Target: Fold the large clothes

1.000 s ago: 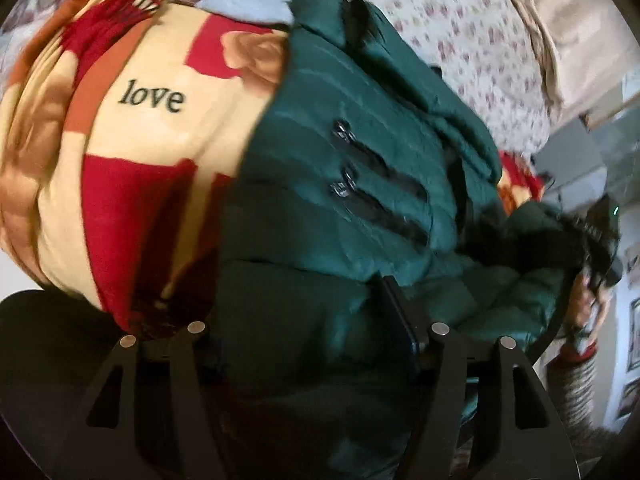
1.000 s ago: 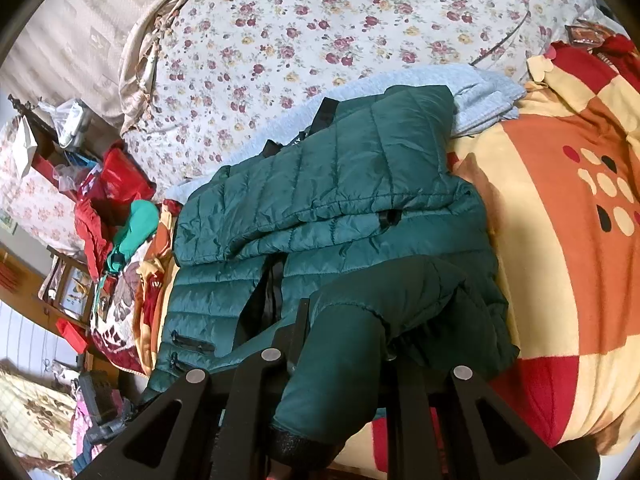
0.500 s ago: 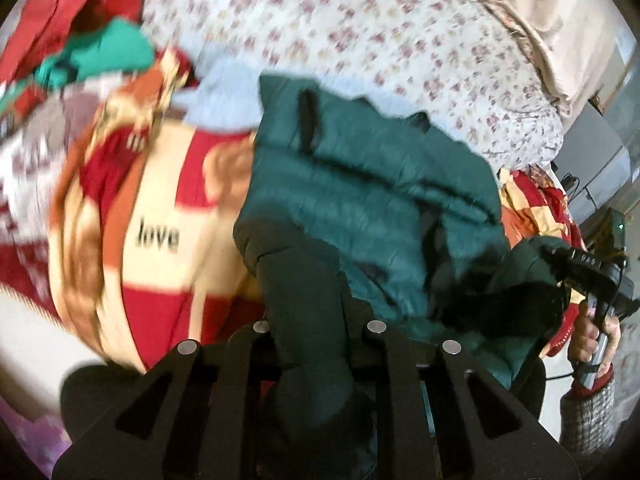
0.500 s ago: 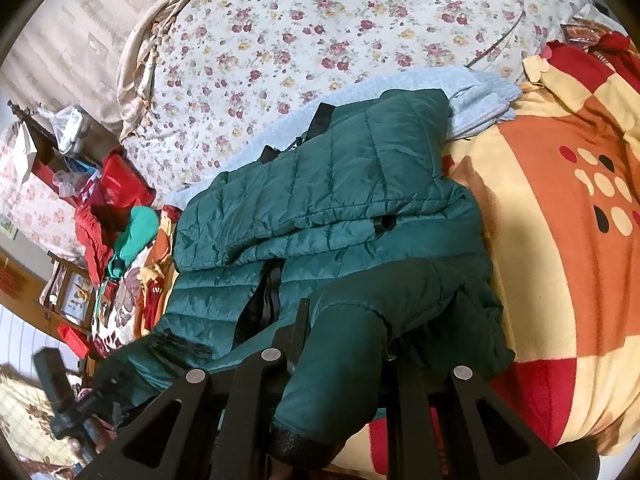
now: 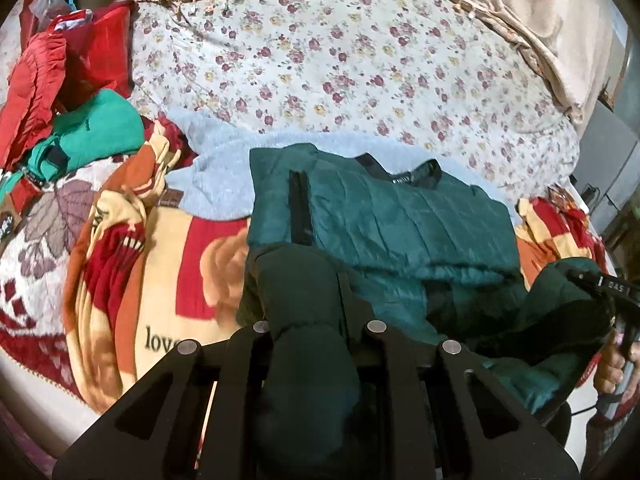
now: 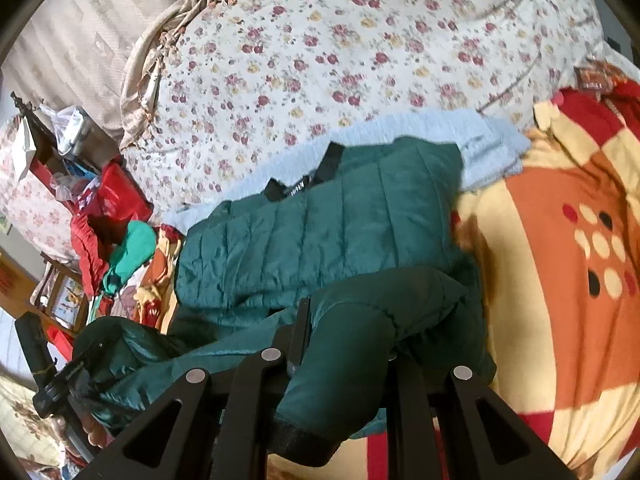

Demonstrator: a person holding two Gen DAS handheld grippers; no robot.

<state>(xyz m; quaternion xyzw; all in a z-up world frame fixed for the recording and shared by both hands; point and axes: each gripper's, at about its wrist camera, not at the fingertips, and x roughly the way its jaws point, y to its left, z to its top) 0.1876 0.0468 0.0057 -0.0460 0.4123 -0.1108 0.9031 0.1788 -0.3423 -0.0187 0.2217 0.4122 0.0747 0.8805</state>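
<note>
A dark green quilted puffer jacket (image 5: 400, 224) lies on the bed, its collar toward the far side; it also shows in the right wrist view (image 6: 320, 232). My left gripper (image 5: 316, 332) is shut on a bunched bottom corner of the jacket and holds it raised. My right gripper (image 6: 348, 344) is shut on the other bottom corner, also raised. The right gripper shows at the right edge of the left wrist view (image 5: 600, 284). The left gripper shows at the lower left of the right wrist view (image 6: 68, 376). The fingertips are hidden in fabric.
A red, orange and cream "love" blanket (image 5: 160, 280) lies under the jacket, with a pale blue fleece (image 5: 216, 168) and a floral sheet (image 5: 360, 60) beyond. Red and teal clothes (image 5: 80, 128) are piled at the left. A cluttered wooden stand (image 6: 44, 152) stands beside the bed.
My left gripper closed on the jacket's corner and lifted it up and back. The bottom of the jacket now hangs raised between both grippers. The right gripper kept its hold.
</note>
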